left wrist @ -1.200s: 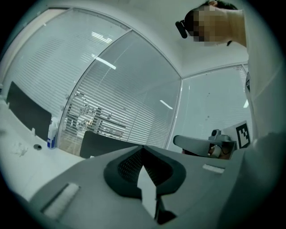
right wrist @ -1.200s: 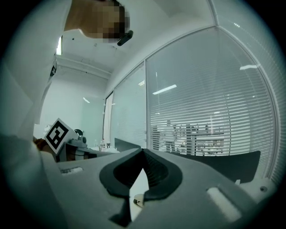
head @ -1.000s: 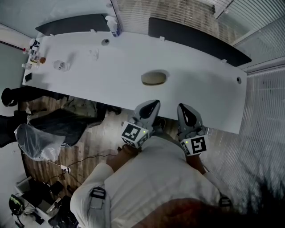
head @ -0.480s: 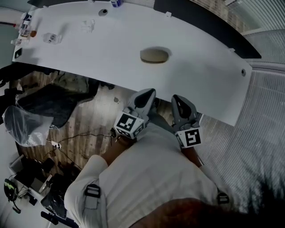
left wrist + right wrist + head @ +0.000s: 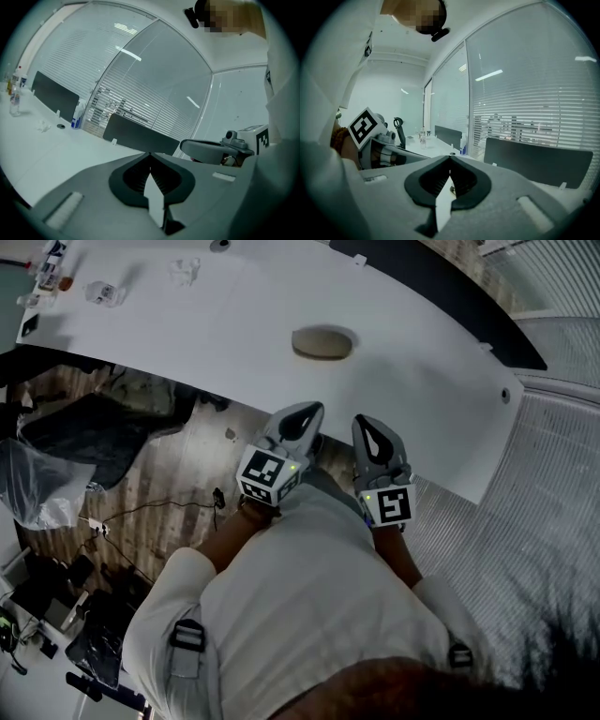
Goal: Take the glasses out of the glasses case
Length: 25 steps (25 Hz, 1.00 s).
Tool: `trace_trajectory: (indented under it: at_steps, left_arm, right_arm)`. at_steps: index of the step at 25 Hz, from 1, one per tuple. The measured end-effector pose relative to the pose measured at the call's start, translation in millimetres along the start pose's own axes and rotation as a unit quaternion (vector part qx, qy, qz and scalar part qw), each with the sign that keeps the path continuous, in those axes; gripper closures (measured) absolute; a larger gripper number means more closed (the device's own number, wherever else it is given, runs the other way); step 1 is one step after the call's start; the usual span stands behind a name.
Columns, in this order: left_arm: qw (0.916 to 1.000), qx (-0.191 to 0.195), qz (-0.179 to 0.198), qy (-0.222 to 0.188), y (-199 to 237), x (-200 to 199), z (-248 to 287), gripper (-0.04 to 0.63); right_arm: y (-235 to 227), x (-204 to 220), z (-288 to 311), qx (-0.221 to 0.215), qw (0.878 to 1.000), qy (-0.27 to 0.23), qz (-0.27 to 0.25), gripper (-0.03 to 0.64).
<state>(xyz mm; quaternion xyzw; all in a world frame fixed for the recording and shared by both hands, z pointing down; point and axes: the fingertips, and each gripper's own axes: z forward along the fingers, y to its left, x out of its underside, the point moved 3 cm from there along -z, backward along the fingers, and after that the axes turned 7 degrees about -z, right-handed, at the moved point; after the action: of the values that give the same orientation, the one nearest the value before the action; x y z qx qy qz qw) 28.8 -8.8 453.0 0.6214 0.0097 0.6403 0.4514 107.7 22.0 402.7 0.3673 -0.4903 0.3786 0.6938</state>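
Note:
The glasses case (image 5: 323,342), a tan oval pouch, lies closed on the white table (image 5: 234,352), near its middle. My left gripper (image 5: 308,410) and right gripper (image 5: 365,422) hang side by side close to my chest, short of the table's near edge and well apart from the case. Both are shut and hold nothing. In the left gripper view the jaws (image 5: 150,154) meet with nothing between them, and the right gripper (image 5: 211,150) shows beside. In the right gripper view the jaws (image 5: 450,157) also meet. No glasses are visible.
Small bottles (image 5: 54,277), a clear packet (image 5: 103,293) and a crumpled wrapper (image 5: 185,271) sit at the table's far left. Dark divider panels (image 5: 441,287) line the back edge. Bags and cables (image 5: 75,437) lie on the floor under the table's left part.
Both grippers have sunk and drawn nearer my body, still shut. The table and the case have slid upward in the head view.

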Motion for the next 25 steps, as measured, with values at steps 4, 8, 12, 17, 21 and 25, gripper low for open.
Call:
trace_trajectory:
  at_steps: [4,8,12,17,21,25]
  left_arm:
    - [0.9999,-0.009,-0.004,0.0,8.5,0.5,9.2,0.58]
    - [0.9994,-0.022,-0.028,0.004,26.9,7.8,15.8,0.574]
    - [0.9956,-0.032,-0.085,0.022,47.3,19.1,25.4,0.55]
    - [0.9921,-0.066,-0.103,0.028,75.5,29.2,38.2,0.549]
    - [0.988,-0.083,-0.126,0.034,95.8,40.1,50.9,0.549]
    - [0.9862,-0.081,-0.139,0.04,108.3,45.8,66.0,0.549]
  right_arm:
    - [-6.7,4.3,10.8,-0.003,1.0,0.005,-0.015,0.615]
    - [-8.8,13.1,26.5,-0.016,0.998,0.012,-0.055,0.615]
    - [-8.8,36.8,49.0,-0.039,0.994,0.035,-0.097,0.614]
    - [-15.5,64.7,75.9,-0.051,0.988,0.057,-0.133,0.588]
    - [-16.6,85.4,92.3,-0.069,0.982,0.071,-0.158,0.588]
    - [-18.2,101.7,107.3,-0.083,0.976,0.087,-0.181,0.588]
